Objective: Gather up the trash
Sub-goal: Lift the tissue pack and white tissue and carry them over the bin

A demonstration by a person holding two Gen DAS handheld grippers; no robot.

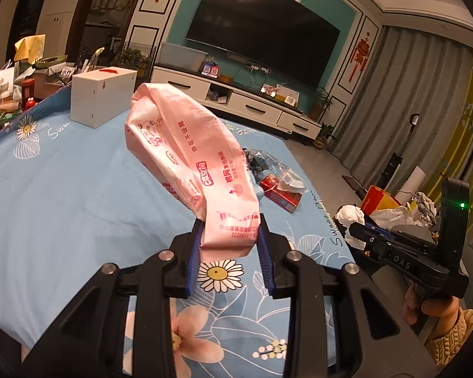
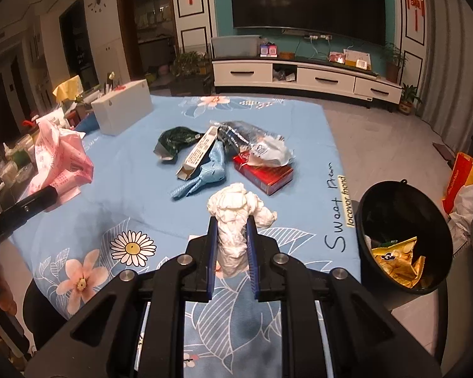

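Note:
My left gripper (image 1: 230, 236) is shut on a pink plastic package (image 1: 186, 154) and holds it above the blue flowered tablecloth (image 1: 63, 182). The package also shows at the left in the right wrist view (image 2: 60, 160). My right gripper (image 2: 231, 233) is shut on a crumpled white tissue (image 2: 239, 211), also seen in the left wrist view (image 1: 351, 217), held above the cloth near its right edge. A black trash bin (image 2: 403, 236) with a gold wrapper inside stands on the floor to the right of the table.
A pile of trash lies mid-table: a red box (image 2: 263, 173), a clear plastic bag (image 2: 255, 141), a blue cloth (image 2: 205, 173), a white carton (image 2: 197, 154), a dark green wrapper (image 2: 175, 140). A white box (image 2: 121, 110) stands at the far left. Bags (image 2: 463, 182) sit behind the bin.

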